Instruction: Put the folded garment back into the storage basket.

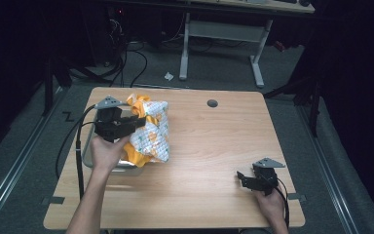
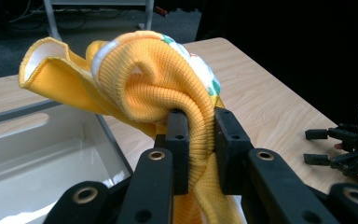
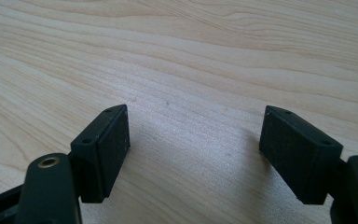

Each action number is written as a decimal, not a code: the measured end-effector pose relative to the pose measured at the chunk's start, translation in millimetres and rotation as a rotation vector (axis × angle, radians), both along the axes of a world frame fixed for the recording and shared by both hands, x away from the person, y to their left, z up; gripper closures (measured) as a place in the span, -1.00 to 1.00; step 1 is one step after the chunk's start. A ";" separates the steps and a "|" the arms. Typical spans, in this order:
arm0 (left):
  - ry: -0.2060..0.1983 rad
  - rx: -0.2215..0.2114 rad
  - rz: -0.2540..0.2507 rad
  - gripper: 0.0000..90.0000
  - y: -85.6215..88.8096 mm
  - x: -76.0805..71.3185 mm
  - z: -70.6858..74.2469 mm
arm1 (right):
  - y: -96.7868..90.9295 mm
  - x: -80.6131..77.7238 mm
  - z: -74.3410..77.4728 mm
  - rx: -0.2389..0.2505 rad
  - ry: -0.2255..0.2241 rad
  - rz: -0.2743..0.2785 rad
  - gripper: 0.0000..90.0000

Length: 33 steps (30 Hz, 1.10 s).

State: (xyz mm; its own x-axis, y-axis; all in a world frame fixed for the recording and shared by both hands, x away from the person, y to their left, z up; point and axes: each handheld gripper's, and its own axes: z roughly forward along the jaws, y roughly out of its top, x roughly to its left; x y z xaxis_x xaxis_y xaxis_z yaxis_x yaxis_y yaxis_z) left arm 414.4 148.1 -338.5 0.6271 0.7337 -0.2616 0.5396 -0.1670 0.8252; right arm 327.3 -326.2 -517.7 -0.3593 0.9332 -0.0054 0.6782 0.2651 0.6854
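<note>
The left gripper [image 2: 200,140] is pinching a ribbed yellow knitted cloth [image 2: 158,88], bunched above a clear box [image 2: 42,154]; the right gripper [image 3: 193,154] is resting with jaws wide over the grained wooden table [image 3: 191,56] at 5 o'clock.

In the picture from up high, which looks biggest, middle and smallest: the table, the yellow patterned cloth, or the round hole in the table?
1. Table, by far the largest.
2. Yellow patterned cloth, which the left gripper holds in its jaws.
3. Round hole, the smallest.
</note>
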 end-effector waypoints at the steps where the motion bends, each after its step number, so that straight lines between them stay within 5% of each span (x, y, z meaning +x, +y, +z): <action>1: 0.000 0.001 0.005 0.74 1.9 0.3 0.4 | 0.0 0.0 0.0 0.000 0.000 0.000 -0.45; 18: 0.016 0.026 0.056 0.74 31.0 6.1 0.4 | 0.0 0.1 0.0 0.000 0.000 0.000 -0.45; 33: 0.050 0.069 0.106 0.74 51.2 14.7 -16.1 | 0.0 0.1 0.0 0.000 0.000 -0.001 -0.45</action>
